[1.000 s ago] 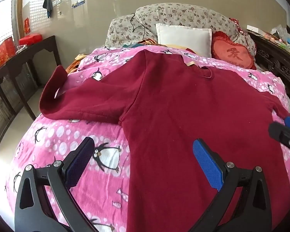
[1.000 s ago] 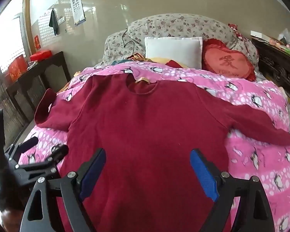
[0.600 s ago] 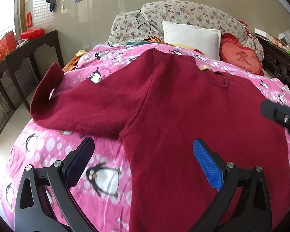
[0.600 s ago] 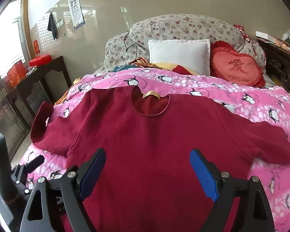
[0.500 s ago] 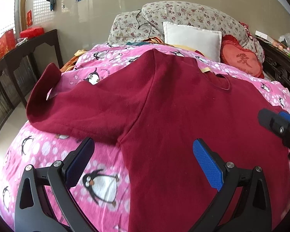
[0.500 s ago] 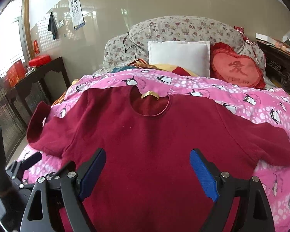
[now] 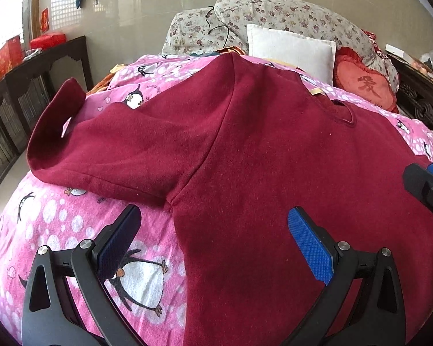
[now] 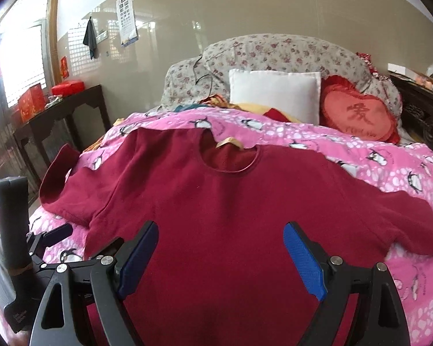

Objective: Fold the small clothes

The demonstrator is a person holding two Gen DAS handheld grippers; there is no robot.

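A dark red long-sleeved top (image 7: 274, 173) lies spread flat, front up, on a pink penguin-print quilt (image 7: 57, 216); it also shows in the right wrist view (image 8: 231, 201), collar at the far end, both sleeves out to the sides. My left gripper (image 7: 213, 239) is open and empty above the top's left armpit and side seam. My right gripper (image 8: 220, 252) is open and empty above the lower middle of the body. The left gripper also shows at the right wrist view's lower left (image 8: 52, 239). The right gripper's tip shows at the left wrist view's right edge (image 7: 427, 184).
At the bed's head lie floral pillows (image 8: 274, 54), a white pillow (image 8: 274, 92) and a red heart cushion (image 8: 358, 118). A dark wooden side table (image 8: 57, 118) with red boxes stands left of the bed. Dark carved furniture (image 7: 421, 98) runs along the right.
Both grippers have drawn back a little and the right one has risen, so more of the wall and bed head shows. Both stay open. The top has not moved.
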